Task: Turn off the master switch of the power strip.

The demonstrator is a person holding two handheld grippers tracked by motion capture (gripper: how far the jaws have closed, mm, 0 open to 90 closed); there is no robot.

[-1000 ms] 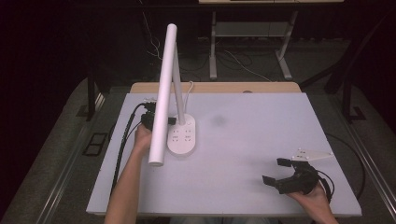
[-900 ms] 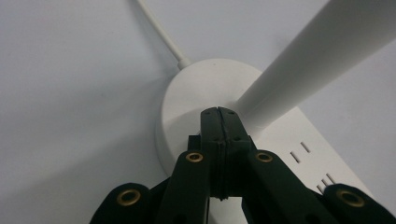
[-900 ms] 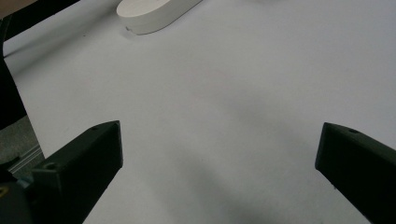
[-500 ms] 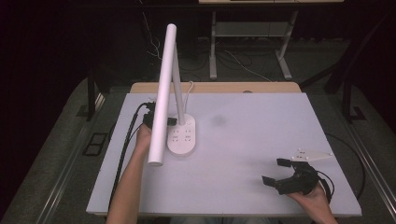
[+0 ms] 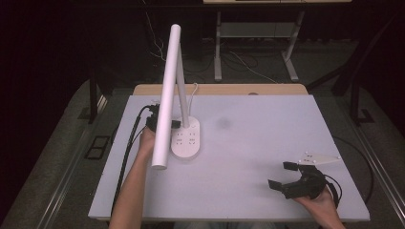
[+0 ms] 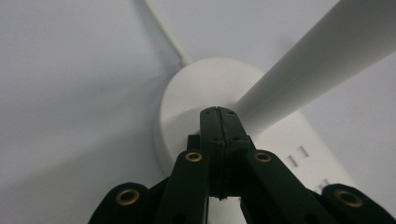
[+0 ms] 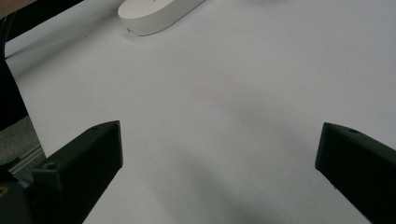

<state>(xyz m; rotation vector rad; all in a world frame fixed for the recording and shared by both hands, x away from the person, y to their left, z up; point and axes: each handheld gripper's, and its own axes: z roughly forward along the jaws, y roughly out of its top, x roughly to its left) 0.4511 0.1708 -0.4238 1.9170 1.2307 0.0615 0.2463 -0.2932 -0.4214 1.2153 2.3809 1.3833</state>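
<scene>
A white desk lamp stands at the table's left-middle, with an oval base that carries sockets and a long tube head slanting toward the front. My left gripper comes in from the left, partly hidden behind the tube. In the left gripper view its jaws are shut with nothing between them, tips resting on the base at the foot of the stem. My right gripper lies at the front right, open and empty, well away from the lamp. Its own view looks over bare table toward the lamp base.
A white mat covers the table, with a wooden strip along the far edge. The lamp's white cord runs off the back of the base. Black cables trail from the left gripper down the table's left side. Dark floor and desk legs lie beyond.
</scene>
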